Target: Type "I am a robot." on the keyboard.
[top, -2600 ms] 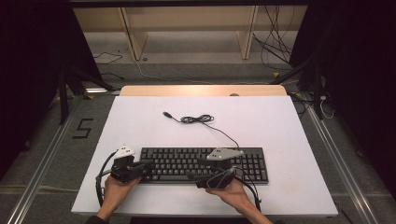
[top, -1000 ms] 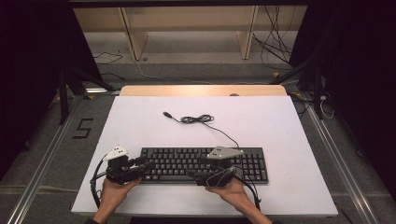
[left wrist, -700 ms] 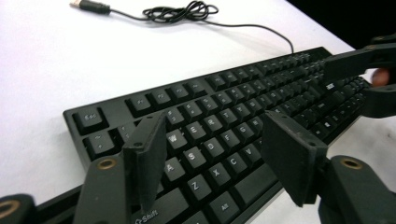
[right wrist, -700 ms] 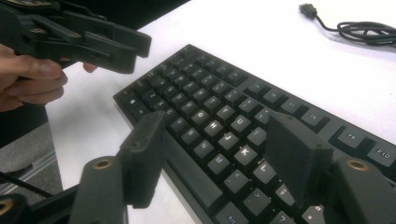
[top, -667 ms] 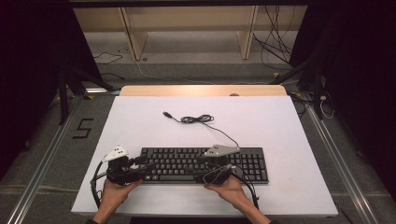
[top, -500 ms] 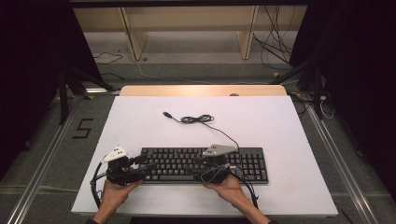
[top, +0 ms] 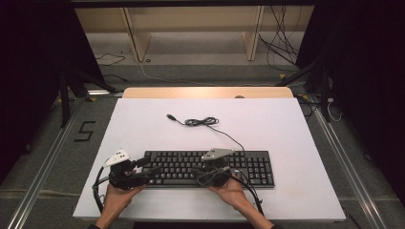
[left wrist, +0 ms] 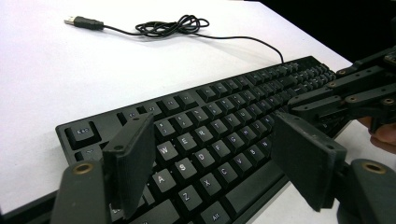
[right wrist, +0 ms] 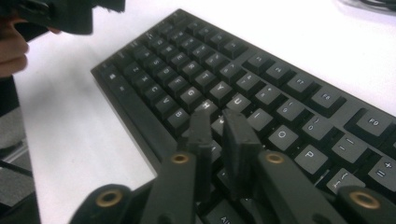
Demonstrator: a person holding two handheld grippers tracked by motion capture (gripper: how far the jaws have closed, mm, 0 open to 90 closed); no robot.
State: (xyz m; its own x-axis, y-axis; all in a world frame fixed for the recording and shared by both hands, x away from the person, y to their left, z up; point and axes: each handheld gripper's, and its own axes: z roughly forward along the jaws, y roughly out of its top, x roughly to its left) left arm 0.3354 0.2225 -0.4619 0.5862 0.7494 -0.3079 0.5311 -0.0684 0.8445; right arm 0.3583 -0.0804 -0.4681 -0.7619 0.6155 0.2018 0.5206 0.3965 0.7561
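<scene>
Right gripper (right wrist: pixel 217 123): jaws drawn nearly together with only a narrow slit between them and nothing held; the tips rest on or just above the keys around J and K in the home row of the keyboard (right wrist: pixel 261 88), used as a single pressing point. In the high view the same gripper (top: pixel 216 168) stands over the middle of the keyboard (top: pixel 248 164), the person's right hand (top: pixel 229 191) behind it at the near edge.

Left gripper (left wrist: pixel 219 154): jaws spread wide and empty, poised above the left block of letters, with W, E, R, S and D legible between them; contact with any key cannot be confirmed. In the high view it (top: pixel 143 174) sits at the keyboard's left end, held by the left hand (top: pixel 117 198).

Keyboard: flat on the white table (top: pixel 296 129), near the person's edge, its long side parallel to that edge. Its cable (top: pixel 205 122) runs from the rear edge toward the far side, looped once, and ends in a free USB plug (top: pixel 170 116) lying on the table, connected to nothing.

Progress, as a judgement: the work appears to be key pressing. Both grippers are in place over the keys and the right one is at a key; no visible mark shows how many keys are pressed or remain.
</scene>
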